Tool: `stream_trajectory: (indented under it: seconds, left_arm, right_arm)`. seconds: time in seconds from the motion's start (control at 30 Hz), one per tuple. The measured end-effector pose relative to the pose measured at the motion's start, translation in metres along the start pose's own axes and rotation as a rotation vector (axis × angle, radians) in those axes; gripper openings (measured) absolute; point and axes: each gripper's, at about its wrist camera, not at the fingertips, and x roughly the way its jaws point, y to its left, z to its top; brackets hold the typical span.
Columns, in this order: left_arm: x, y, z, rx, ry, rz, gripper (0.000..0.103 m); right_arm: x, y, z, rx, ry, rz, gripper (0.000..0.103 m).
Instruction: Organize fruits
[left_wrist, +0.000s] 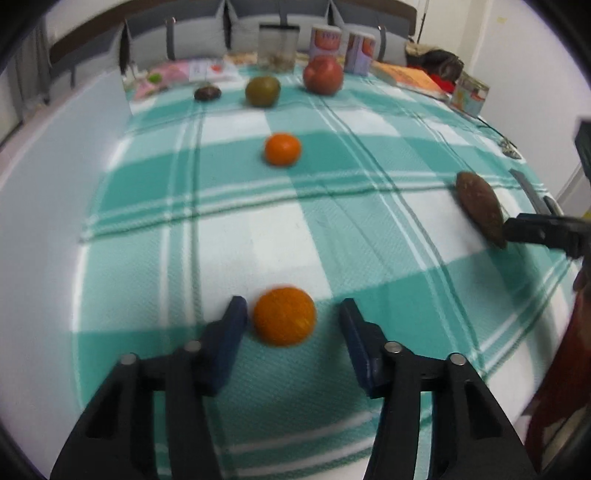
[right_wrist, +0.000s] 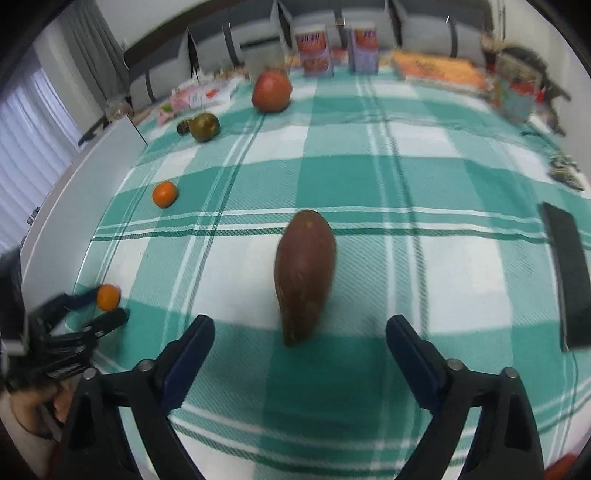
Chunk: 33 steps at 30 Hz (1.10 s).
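Fruits are lying scattered on the checked cloth; I'm straddling the near orange with my left gripper, jaws apart and not yet pressing; next I'm needing to squeeze.

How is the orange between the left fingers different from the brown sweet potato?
The orange is round and bright orange; the sweet potato is long, tapered and reddish brown. The orange looks smaller. It sits between the left gripper's fingers; the sweet potato lies ahead of the right gripper. Both rest on the checked cloth.

Both wrist views look steeply down, sharing the checked cloth.
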Motion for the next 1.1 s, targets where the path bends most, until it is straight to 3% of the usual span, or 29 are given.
stream_trajectory:
  seconds: [0.03, 0.07, 0.17, 0.3, 0.4, 0.5, 0.63, 0.7, 0.77, 0.9, 1.0, 1.1]
  left_arm:
    - [0.000, 0.001, 0.001, -0.005, 0.004, -0.005, 0.045]
    - [-0.001, 0.002, 0.001, -0.008, 0.000, -0.003, 0.031]
    - [-0.004, 0.010, -0.001, -0.037, 0.001, -0.027, 0.029]
    - [-0.036, 0.023, 0.002, -0.117, -0.040, -0.090, 0.028]
    - [-0.086, 0.043, 0.016, -0.222, -0.109, -0.180, 0.028]
    - [-0.151, 0.081, 0.034, -0.327, -0.202, -0.235, 0.028]
    - [-0.223, 0.147, 0.052, -0.400, -0.302, -0.167, 0.028]
    - [-0.240, 0.186, 0.054, -0.433, -0.315, -0.072, 0.028]
    - [-0.235, 0.225, 0.051, -0.466, -0.279, 0.023, 0.028]
    - [-0.179, 0.295, 0.027, -0.581, -0.104, 0.135, 0.028]
    - [-0.139, 0.323, 0.006, -0.626, 0.012, 0.187, 0.028]
    - [-0.119, 0.335, -0.008, -0.636, 0.073, 0.230, 0.029]
  right_arm:
    - [0.006, 0.001, 0.007, 0.009, 0.020, -0.001, 0.079]
    - [0.013, 0.002, 0.014, 0.014, 0.042, -0.007, 0.075]
    - [0.028, 0.002, 0.024, 0.022, 0.094, -0.049, 0.039]
    - [0.016, 0.009, 0.027, 0.023, 0.091, -0.021, 0.039]
    - [-0.013, 0.037, 0.036, 0.007, 0.048, 0.119, 0.039]
    - [-0.048, 0.102, 0.060, -0.075, -0.018, 0.266, 0.039]
    - [-0.078, 0.206, 0.085, -0.199, -0.045, 0.469, 0.039]
    - [-0.079, 0.254, 0.088, -0.263, -0.021, 0.539, 0.039]
    - [-0.070, 0.311, 0.083, -0.348, 0.032, 0.595, 0.039]
    - [-0.037, 0.394, 0.047, -0.524, 0.118, 0.584, 0.039]
    - [0.000, 0.437, 0.016, -0.666, 0.157, 0.488, 0.039]
    - [0.031, 0.451, -0.003, -0.737, 0.176, 0.394, 0.039]
